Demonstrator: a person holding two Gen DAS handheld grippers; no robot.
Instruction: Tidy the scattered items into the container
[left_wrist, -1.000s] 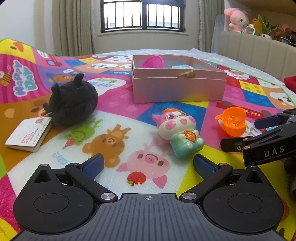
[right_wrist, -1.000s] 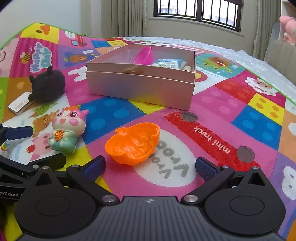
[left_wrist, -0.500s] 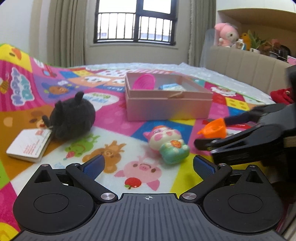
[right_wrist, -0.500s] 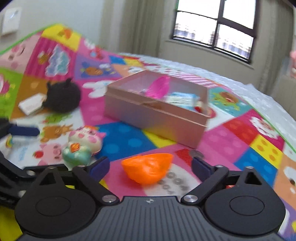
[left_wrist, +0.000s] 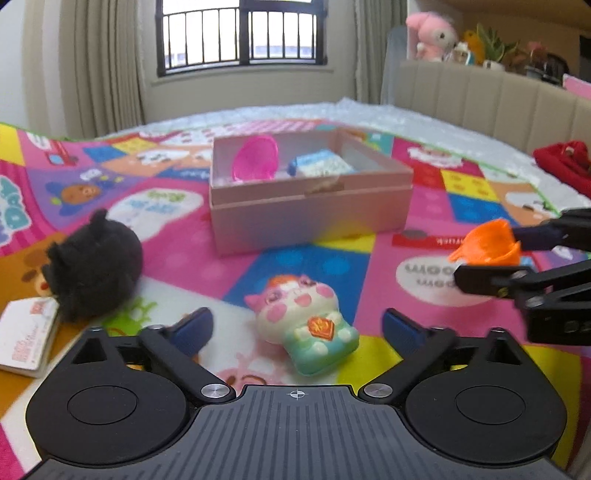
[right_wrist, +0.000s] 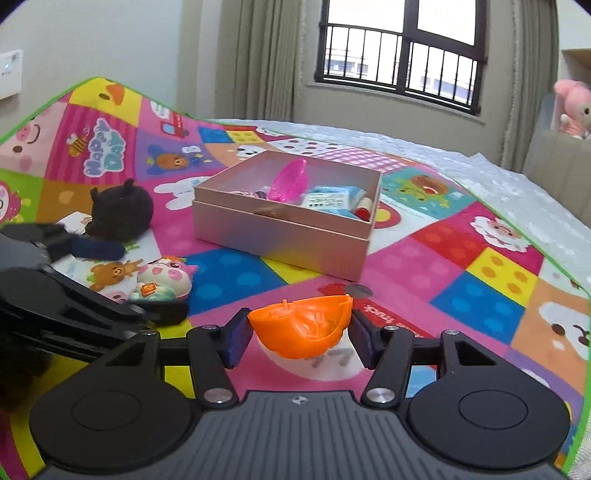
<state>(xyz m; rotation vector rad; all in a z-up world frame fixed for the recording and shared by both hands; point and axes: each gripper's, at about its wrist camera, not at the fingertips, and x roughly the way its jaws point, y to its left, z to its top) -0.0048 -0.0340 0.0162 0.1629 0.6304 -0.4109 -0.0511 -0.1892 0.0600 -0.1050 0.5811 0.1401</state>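
My right gripper (right_wrist: 300, 334) is shut on an orange plastic shell (right_wrist: 301, 326) and holds it above the play mat; the shell also shows in the left wrist view (left_wrist: 485, 243). The pink box (right_wrist: 280, 236) stands ahead, holding a magenta shell (right_wrist: 290, 181) and a blue packet (right_wrist: 332, 199). My left gripper (left_wrist: 297, 328) is open and empty, just behind a pig squishy toy (left_wrist: 306, 326). A black plush (left_wrist: 94, 264) lies to its left. The box also shows in the left wrist view (left_wrist: 310, 218).
A small white booklet (left_wrist: 27, 341) lies beside the black plush. The colourful play mat (right_wrist: 480, 266) covers the bed. A padded headboard (left_wrist: 480, 99) with plush toys runs along the right. A red cloth (left_wrist: 563, 162) lies at the far right.
My right gripper has shut on the orange shell and lifted it off the mat. My left gripper stays open and has tilted toward the pig toy.
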